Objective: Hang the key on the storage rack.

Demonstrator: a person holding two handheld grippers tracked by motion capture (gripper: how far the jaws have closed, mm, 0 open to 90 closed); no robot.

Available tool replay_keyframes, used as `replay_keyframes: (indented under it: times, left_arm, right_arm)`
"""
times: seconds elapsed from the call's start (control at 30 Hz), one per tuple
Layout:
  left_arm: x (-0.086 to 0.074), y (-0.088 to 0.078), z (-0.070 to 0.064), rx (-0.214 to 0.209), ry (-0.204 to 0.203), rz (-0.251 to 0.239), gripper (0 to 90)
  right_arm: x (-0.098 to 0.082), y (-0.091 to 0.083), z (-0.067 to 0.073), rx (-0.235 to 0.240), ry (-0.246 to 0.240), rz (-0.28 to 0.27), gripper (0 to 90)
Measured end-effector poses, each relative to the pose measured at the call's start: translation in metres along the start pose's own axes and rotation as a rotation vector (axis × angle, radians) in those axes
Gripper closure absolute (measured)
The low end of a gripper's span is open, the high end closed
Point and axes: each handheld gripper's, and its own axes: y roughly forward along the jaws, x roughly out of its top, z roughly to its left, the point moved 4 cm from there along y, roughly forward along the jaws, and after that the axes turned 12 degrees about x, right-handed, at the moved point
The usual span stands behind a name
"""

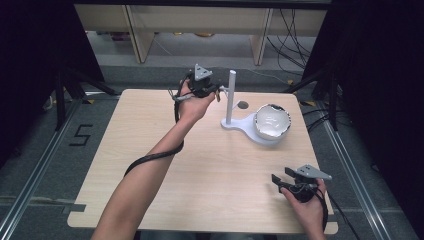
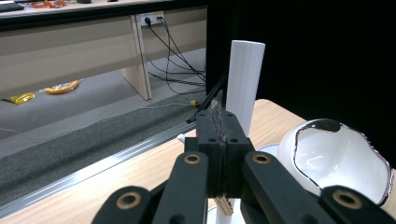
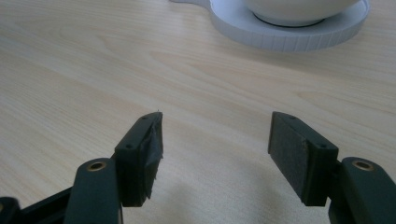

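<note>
I see my left gripper point(image 1: 218, 90) clenched just beside the white post point(image 1: 231, 95). The white bowl point(image 1: 272, 121) sits on that stand's base. My right gripper point(image 1: 281, 181) gapes over the surface point(image 1: 150, 130).

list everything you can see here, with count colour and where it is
table: 1, light wood, centre of the high view
stand: 1, white, upright post on a flat base, far right part of the table
bowl: 1, white with a dark rim, sitting on the round end of the stand's base
desks: pale wood, on the floor beyond the table
cables: several, dark, on the floor at the far right
yellow wrappers: 2, on the floor under the desk, in the left gripper view
left gripper: 1, black, jaws shut, raised beside the post
right gripper: 1, black, jaws open, low over the near right corner
hands: 2, left hand far centre, right hand near right
</note>
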Motion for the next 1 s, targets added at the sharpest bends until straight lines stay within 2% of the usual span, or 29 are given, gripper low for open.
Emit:
replay_keyframes:
  times: [0.1,0.13,0.2,0.27,0.43,0.47,0.57,0.77,0.93,1.0]
  left_arm:
    - [0.0001,0.0000,-0.0004,0.002,0.001,-0.001,88.9]
    - [0.0001,-0.0001,-0.0007,0.003,0.002,0.000,88.8]
    - [0.0005,0.0000,-0.0014,0.005,0.001,-0.001,88.8]
    - [0.0009,0.0002,-0.0018,0.007,0.004,0.000,88.8]
    - [0.0020,-0.0003,-0.0039,0.014,0.023,0.002,88.7]
    - [0.0021,-0.0004,-0.0042,0.016,0.026,0.004,88.7]
    - [0.0024,-0.0006,-0.0053,0.021,0.032,0.005,88.7]
    - [0.0040,-0.0014,-0.0086,0.025,0.061,0.011,88.6]
    - [0.0043,-0.0002,-0.0087,0.028,0.050,0.011,88.5]
    - [0.0046,-0.0004,-0.0094,0.030,0.062,0.010,88.5]
  right_arm:
    - [0.0001,0.0000,-0.0001,0.001,-0.002,0.000,36.4]
    - [-0.0001,0.0000,0.0014,0.001,0.015,0.000,36.3]
    - [-0.0002,0.0007,0.0001,-0.009,0.004,0.001,36.4]
    - [-0.0003,0.0002,0.0024,0.004,0.025,0.004,36.4]
    - [-0.0003,0.0003,0.0023,0.001,0.025,0.006,36.3]
    - [-0.0004,0.0006,0.0009,-0.009,0.010,0.006,36.3]
    - [-0.0006,0.0005,0.0029,0.005,0.032,0.012,36.3]
    - [-0.0004,0.0007,0.0022,0.004,0.023,0.010,36.3]
    - [-0.0005,0.0007,0.0027,0.005,0.026,0.013,36.2]
    - [-0.0005,0.0007,0.0024,0.005,0.023,0.011,36.2]
